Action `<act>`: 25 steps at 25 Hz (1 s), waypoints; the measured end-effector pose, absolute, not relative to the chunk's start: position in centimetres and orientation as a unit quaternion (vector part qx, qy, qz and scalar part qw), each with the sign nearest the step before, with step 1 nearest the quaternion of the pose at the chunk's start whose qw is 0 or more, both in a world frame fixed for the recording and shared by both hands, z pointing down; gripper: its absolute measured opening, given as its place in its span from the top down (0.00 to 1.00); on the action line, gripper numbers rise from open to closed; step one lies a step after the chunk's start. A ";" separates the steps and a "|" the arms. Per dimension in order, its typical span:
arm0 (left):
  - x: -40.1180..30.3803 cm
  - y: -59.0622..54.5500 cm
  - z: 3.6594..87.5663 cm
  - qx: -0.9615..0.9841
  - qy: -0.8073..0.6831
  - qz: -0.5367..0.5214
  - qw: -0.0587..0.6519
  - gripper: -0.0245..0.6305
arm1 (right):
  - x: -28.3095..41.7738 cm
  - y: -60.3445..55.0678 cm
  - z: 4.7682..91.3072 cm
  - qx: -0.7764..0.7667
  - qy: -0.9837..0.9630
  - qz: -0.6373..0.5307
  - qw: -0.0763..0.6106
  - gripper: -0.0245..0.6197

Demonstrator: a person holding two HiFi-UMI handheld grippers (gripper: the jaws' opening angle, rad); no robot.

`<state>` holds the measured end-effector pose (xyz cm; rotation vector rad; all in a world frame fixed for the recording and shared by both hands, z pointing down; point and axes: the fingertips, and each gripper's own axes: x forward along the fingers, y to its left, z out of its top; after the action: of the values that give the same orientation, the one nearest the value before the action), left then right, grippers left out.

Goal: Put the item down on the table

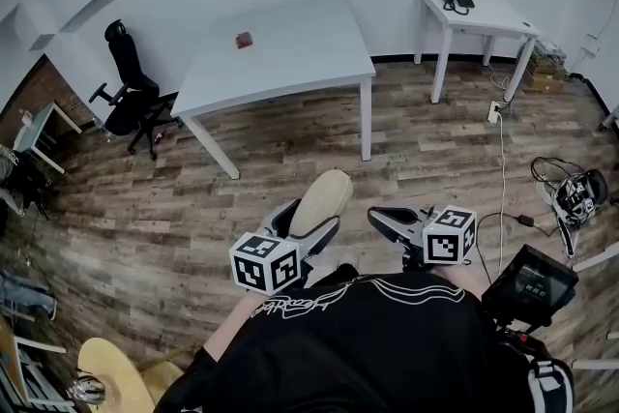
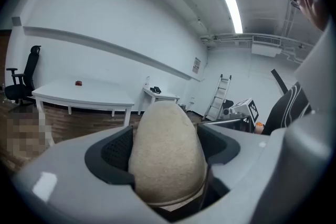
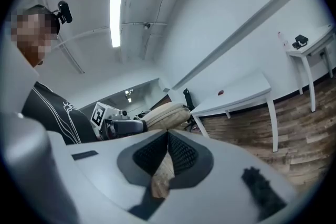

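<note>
The beige item (image 1: pixel 321 201) sat clamped in the left tongs (image 1: pixel 311 225), its long axis pointing forward toward the white bench (image 1: pixel 300 58), well ahead. The right tongs (image 1: pixel 395 227) were closed and empty.

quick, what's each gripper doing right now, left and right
Left gripper: closed on the beige rounded item, jaws wide around it.
Right gripper: shut, jaw tips together, holding nothing.
</note>
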<state>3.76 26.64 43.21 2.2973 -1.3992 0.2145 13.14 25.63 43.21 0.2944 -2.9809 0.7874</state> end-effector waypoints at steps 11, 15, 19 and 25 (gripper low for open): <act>-2.8 12.7 47.0 0.829 -0.497 0.093 0.238 0.37 | 6.9 11.3 47.9 0.106 -0.945 0.308 0.031 0.95; -7.3 4.7 47.4 0.832 -0.491 0.097 0.238 0.37 | 3.0 3.7 48.9 0.120 -0.936 0.329 0.039 0.95; -11.5 -2.6 46.9 0.836 -0.490 0.091 0.231 0.37 | -0.9 -3.6 48.2 0.130 -0.937 0.321 0.048 0.95; -14.7 -10.9 46.3 0.850 -0.477 0.087 0.206 0.37 | -3.8 -11.3 46.0 0.156 -0.946 0.281 0.053 0.95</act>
<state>-14.70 -10.88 46.34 2.3678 -1.3288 0.2432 -3.82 -11.34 45.95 0.4733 -2.8746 0.8528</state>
